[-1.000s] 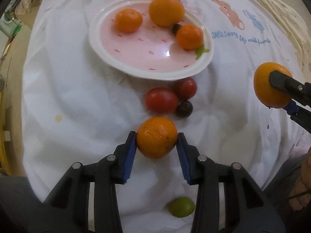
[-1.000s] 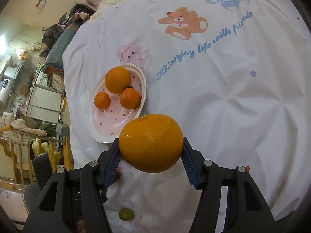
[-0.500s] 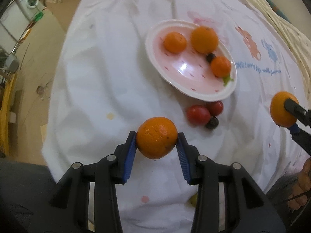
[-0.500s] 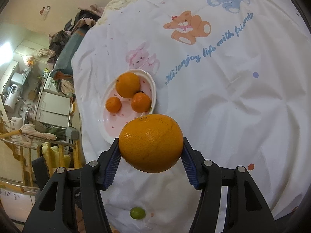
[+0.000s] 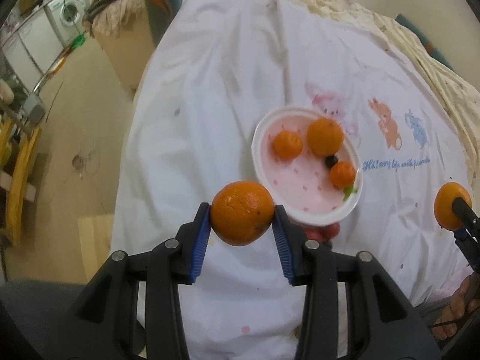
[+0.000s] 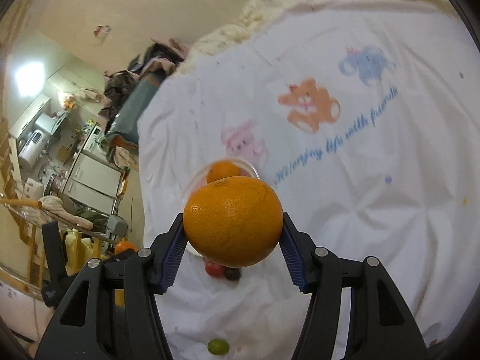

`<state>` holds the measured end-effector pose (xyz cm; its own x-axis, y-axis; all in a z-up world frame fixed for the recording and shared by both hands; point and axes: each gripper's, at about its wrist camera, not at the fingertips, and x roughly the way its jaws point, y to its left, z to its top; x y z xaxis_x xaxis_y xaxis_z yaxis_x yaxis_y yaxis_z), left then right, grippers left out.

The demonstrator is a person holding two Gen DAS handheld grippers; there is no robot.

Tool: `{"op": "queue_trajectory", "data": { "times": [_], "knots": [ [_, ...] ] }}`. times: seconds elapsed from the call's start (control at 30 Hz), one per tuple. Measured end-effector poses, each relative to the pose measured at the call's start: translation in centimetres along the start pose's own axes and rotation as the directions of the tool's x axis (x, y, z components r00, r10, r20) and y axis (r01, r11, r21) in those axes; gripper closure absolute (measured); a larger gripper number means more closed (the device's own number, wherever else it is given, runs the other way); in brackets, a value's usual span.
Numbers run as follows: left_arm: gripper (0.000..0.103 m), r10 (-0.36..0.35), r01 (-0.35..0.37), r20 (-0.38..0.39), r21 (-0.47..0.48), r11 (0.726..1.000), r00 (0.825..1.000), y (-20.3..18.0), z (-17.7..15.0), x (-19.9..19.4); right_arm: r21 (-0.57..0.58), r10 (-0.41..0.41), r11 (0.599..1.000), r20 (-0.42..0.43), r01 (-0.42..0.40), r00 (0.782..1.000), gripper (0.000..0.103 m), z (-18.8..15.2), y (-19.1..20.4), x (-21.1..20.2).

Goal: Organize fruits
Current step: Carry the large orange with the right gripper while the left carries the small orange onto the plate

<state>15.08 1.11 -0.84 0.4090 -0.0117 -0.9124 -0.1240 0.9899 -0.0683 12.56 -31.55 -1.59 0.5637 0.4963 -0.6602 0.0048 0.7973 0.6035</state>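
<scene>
A small orange (image 5: pixel 241 212) is pinched by the left gripper (image 5: pixel 241 225), a larger orange (image 6: pixel 233 221) by the right gripper (image 6: pixel 233 240); the plate (image 5: pixel 324 213) is seen just beyond the left jaws, nearer them.

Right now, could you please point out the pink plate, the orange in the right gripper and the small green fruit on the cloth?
Pink plate (image 5: pixel 303 186): left wrist view, bare pink floor.
Orange in the right gripper (image 6: pixel 233 221): right wrist view, middle of peel.
Small green fruit (image 6: pixel 218 346): right wrist view, its centre.
</scene>
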Motion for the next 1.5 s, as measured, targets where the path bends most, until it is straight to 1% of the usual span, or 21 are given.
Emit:
{"op": "queue_trajectory", "data": {
  "times": [0.03,0.13,0.27,0.47,0.63,0.8,1.0,1.13,1.27,1.4,1.5],
  "knots": [
    [0.066,0.003,-0.003,0.011,0.009,1.000,1.000,-0.1,0.3,-0.2,-0.021,0.003,1.000,0.004,-0.003,1.000,0.041,0.3,0.3,0.1],
    [0.066,0.007,-0.008,0.041,0.044,0.999,0.999,-0.8,1.1,-0.7,-0.036,0.020,0.999,0.012,-0.019,1.000,0.041,1.3,0.5,0.5],
    [0.066,0.003,-0.007,0.050,0.076,0.997,0.999,-1.5,1.8,-0.4,-0.054,0.029,0.998,0.009,-0.029,1.000,0.041,2.4,0.7,1.5],
    [0.066,-0.002,-0.001,0.038,0.090,0.996,0.999,-2.0,2.6,1.1,-0.097,0.026,0.995,0.000,-0.026,1.000,0.041,3.7,1.3,3.1],
    [0.066,-0.004,0.002,0.023,0.110,0.994,1.000,-2.7,3.5,2.5,-0.089,0.021,0.996,-0.025,-0.023,0.999,0.041,4.2,1.1,4.8],
    [0.066,-0.011,0.010,0.010,0.129,0.992,1.000,-3.5,4.4,4.0,-0.108,0.012,0.994,-0.048,-0.017,0.999,0.041,4.6,1.3,6.5],
    [0.066,-0.026,0.029,-0.020,0.138,0.990,0.999,-4.1,4.5,6.2,-0.135,0.006,0.991,-0.089,-0.018,0.996,0.041,4.8,1.8,9.2],
    [0.066,-0.013,0.022,-0.055,0.158,0.987,0.998,-4.5,3.9,8.0,-0.141,0.016,0.989,-0.130,-0.035,0.991,0.041,4.4,2.0,11.2],
    [0.066,-0.003,0.013,-0.065,0.145,0.989,0.998,-4.2,3.7,8.9,-0.155,0.021,0.987,-0.164,-0.047,0.986,0.041,4.1,2.5,12.8],
    [0.066,-0.031,0.041,-0.075,0.138,0.990,0.997,-4.3,3.4,9.3,-0.163,0.045,0.984,-0.199,-0.078,0.979,0.041,3.8,3.2,14.2],
    [0.066,-0.047,0.058,-0.073,0.151,0.987,0.996,-4.6,3.3,9.5,-0.162,0.055,0.982,-0.247,-0.098,0.968,0.041,3.3,3.6,15.7]
  ]
}}
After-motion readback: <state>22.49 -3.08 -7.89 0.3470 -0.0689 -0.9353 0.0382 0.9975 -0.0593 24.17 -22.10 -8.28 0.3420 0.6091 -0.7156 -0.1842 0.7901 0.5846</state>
